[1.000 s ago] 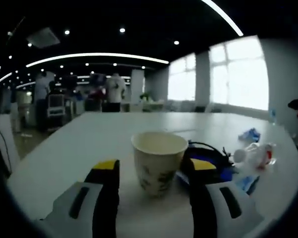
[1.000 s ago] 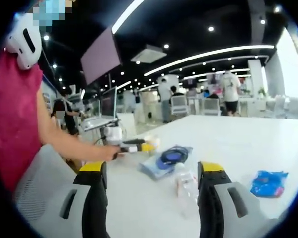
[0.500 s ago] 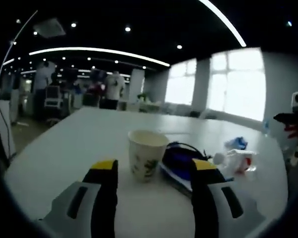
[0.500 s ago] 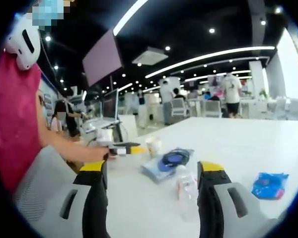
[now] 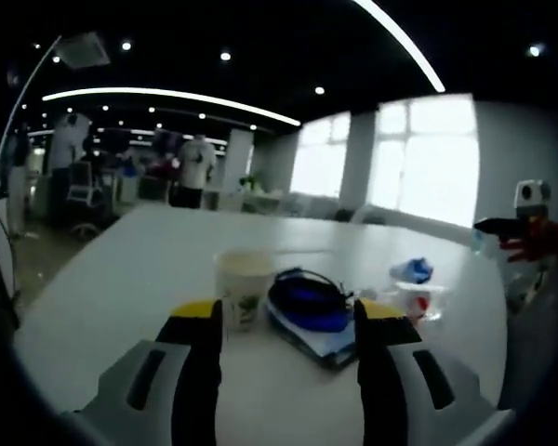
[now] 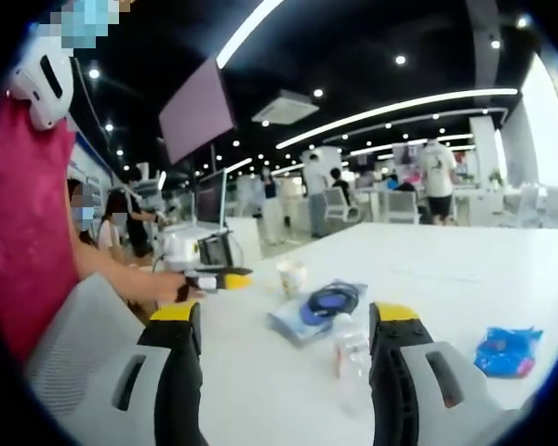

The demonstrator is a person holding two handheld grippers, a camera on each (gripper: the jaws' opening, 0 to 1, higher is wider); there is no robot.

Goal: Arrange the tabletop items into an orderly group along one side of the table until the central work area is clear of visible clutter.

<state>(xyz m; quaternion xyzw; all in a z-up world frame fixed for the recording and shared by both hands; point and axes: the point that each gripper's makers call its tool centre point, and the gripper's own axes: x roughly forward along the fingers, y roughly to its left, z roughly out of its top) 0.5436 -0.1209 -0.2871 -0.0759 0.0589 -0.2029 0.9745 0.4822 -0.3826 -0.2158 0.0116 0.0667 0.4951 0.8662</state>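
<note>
Left gripper: the left gripper [image 5: 289, 321] hovers low over the white tabletop [image 5: 139, 269], jaws spread wide and empty; it also shows at the left of the right gripper view [image 6: 225, 279], held in a hand.
Right gripper: the right gripper [image 6: 292, 325] is likewise parted and empty, and appears at the far right of the left gripper view [image 5: 516, 228].
Paper cup: one white printed paper cup [image 5: 243, 289] stands upright just beyond the left jaw tip, also seen at [image 6: 291, 276].
Cable on pouch: one coiled blue cable [image 5: 308, 300] lies on one flat pale-blue pouch [image 5: 327, 341], just beside the cup; also at [image 6: 321, 302].
Bottle: one clear plastic bottle with a red label [image 5: 421, 299] lies on its side past the pouch; in the right gripper view [image 6: 352, 353] it sits between the jaws.
Wrapper: one crumpled blue plastic wrapper [image 6: 507, 349] sits apart from the rest, also at [image 5: 410, 270].
Where the clutter is: all of it is in the middle stretch of the table, not yet grouped along an edge.
Risk, cup: it is light and open; a jaw tip brushing its side could tip it over.
Risk, bottle: lying flat, it may roll away if nudged rather than gripped.
Risk, cable: lifting the pouch at a tilt could let the loose coil slide off.
</note>
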